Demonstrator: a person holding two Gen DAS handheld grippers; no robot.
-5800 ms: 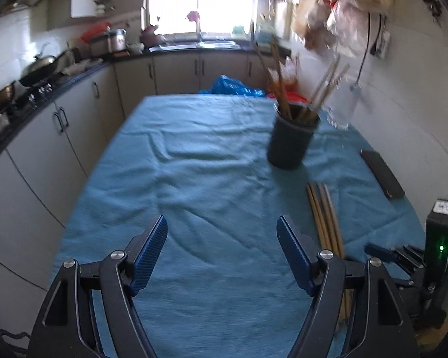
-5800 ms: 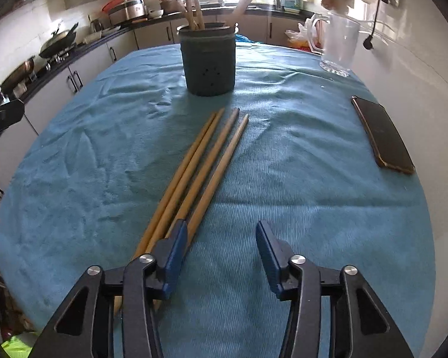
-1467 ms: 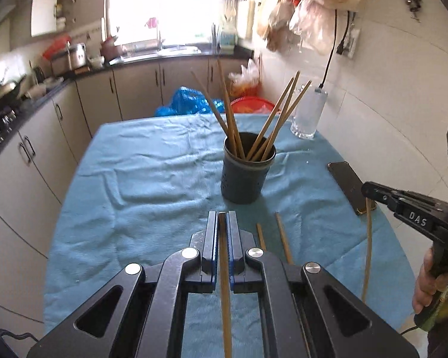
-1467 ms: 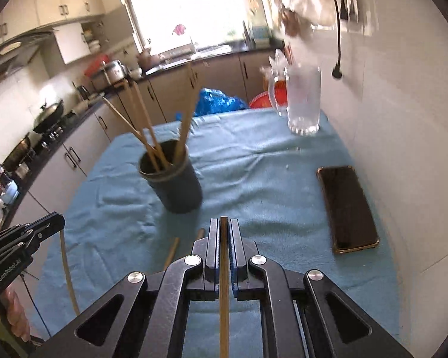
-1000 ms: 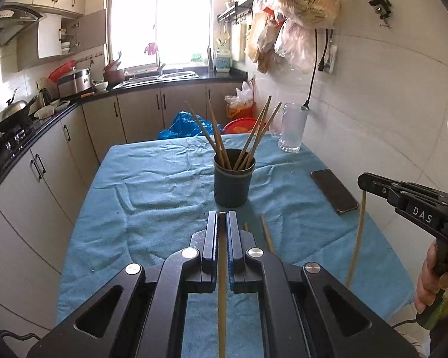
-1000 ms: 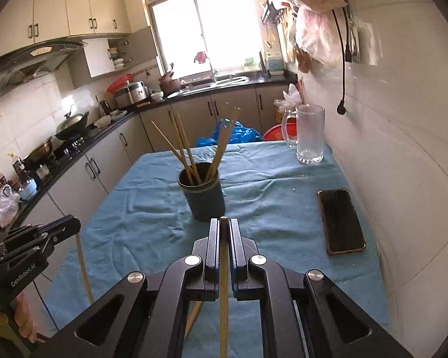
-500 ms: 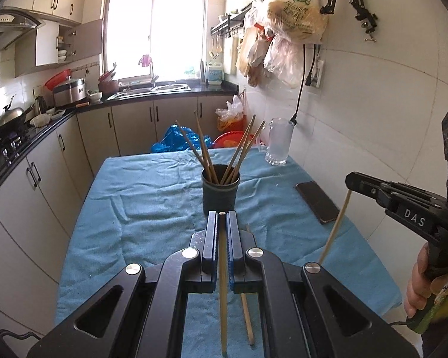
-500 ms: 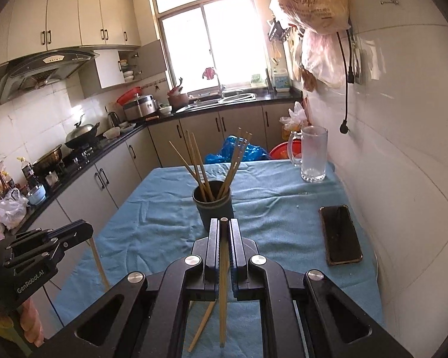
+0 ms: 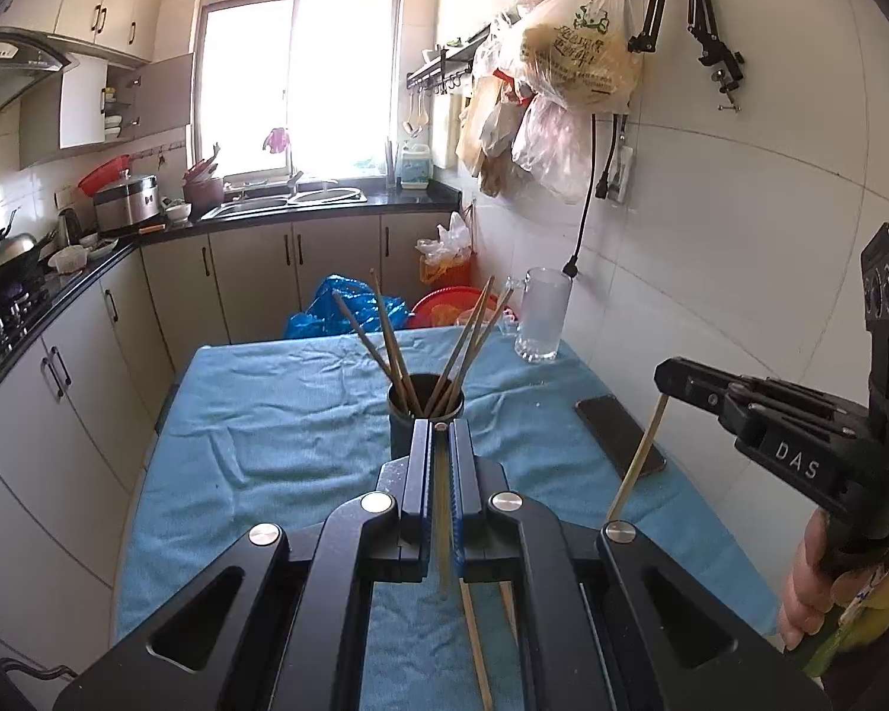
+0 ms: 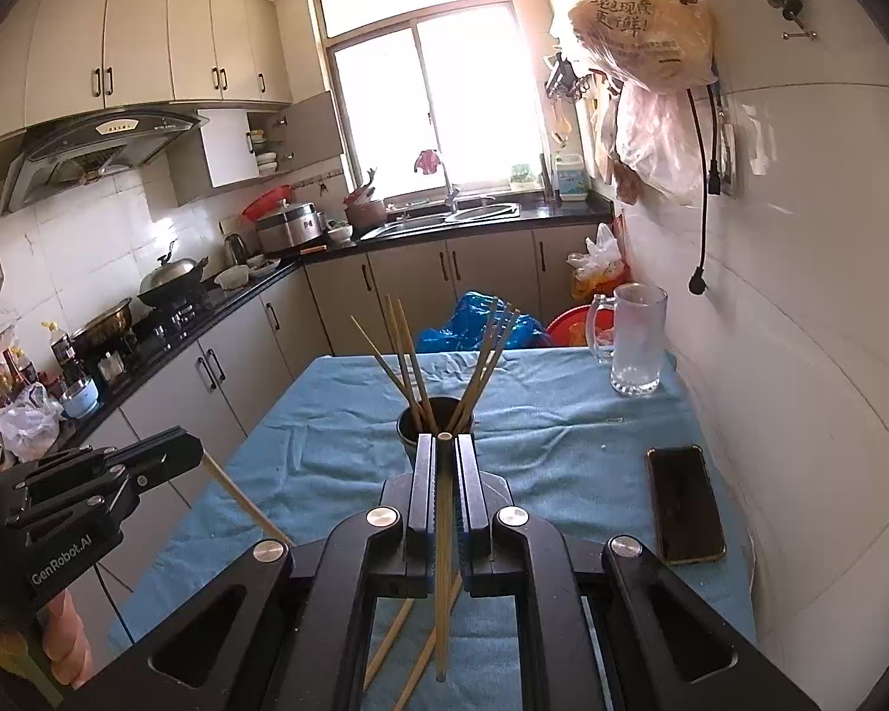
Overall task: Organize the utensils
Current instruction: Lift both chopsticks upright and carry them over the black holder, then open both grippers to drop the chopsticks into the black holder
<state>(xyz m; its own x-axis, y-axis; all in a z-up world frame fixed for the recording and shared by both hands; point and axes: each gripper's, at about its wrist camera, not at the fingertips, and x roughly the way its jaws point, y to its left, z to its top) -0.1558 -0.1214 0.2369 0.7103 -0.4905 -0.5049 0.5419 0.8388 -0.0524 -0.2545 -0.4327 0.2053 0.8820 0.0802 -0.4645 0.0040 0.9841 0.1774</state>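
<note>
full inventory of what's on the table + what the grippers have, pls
Dark cylindrical utensil holder: one, mid-table, on the blue tablecloth.
Wooden chopsticks in the holder: several, tan-brown, leaning outward.
Loose wooden chopsticks: two, tan, on the cloth at the near edge.
Clear glass mug: one, far right corner.
Black phone: one, flat, right side by the wall.
Held wooden chopsticks: two, tan, one per gripper.
Left gripper: black, blue pads, shut.
Right gripper: same, shut.
</note>
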